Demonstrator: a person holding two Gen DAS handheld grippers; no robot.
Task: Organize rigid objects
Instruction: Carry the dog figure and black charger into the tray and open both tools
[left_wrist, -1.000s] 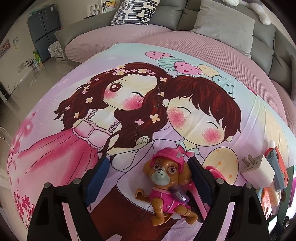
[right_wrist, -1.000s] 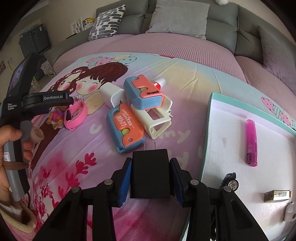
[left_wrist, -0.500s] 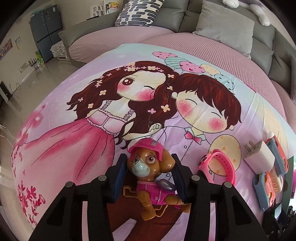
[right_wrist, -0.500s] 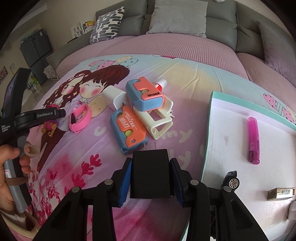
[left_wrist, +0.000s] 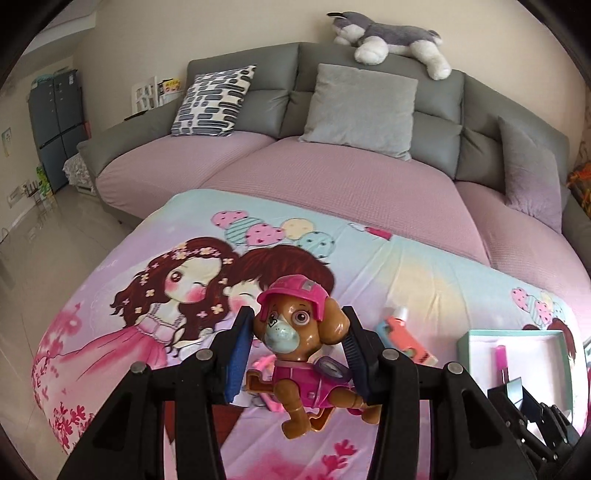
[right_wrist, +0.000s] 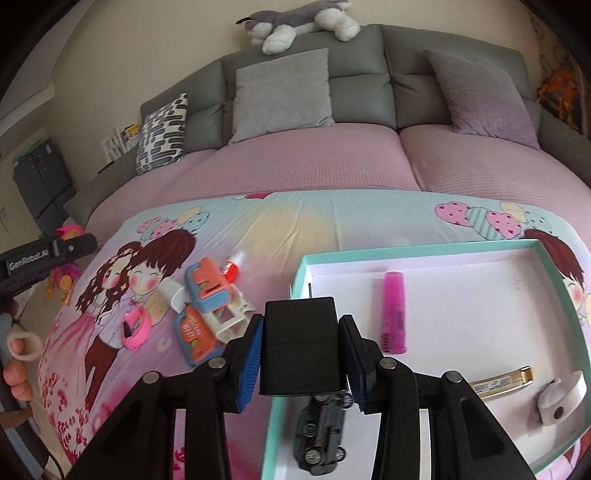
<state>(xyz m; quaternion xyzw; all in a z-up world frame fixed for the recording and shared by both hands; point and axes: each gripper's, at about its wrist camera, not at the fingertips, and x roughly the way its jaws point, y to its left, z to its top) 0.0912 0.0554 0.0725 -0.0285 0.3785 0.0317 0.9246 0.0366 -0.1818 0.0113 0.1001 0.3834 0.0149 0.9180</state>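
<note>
Both tools loaded: toy pup on the left, black block on the right.

Left wrist view: I see my left tool (left_wrist: 297, 356) clamped on the brown plastic toy pup with pink helmet and vest (left_wrist: 299, 347), blue pads pressing its head from both sides, the pup clear of the cartoon-print bedsheet (left_wrist: 424, 273). Its opening figure fell earlier in the second and has since been steady. Right wrist view: my right tool (right_wrist: 301, 358) grips a black rectangular block (right_wrist: 300, 347) over the near left edge of the shallow white tray with teal rim (right_wrist: 461, 302). In the tray lie a pink lighter (right_wrist: 393, 312), a black toy car (right_wrist: 323, 432), a gold bar-shaped clip (right_wrist: 502, 380) and a small white gadget (right_wrist: 561, 402).
</note>
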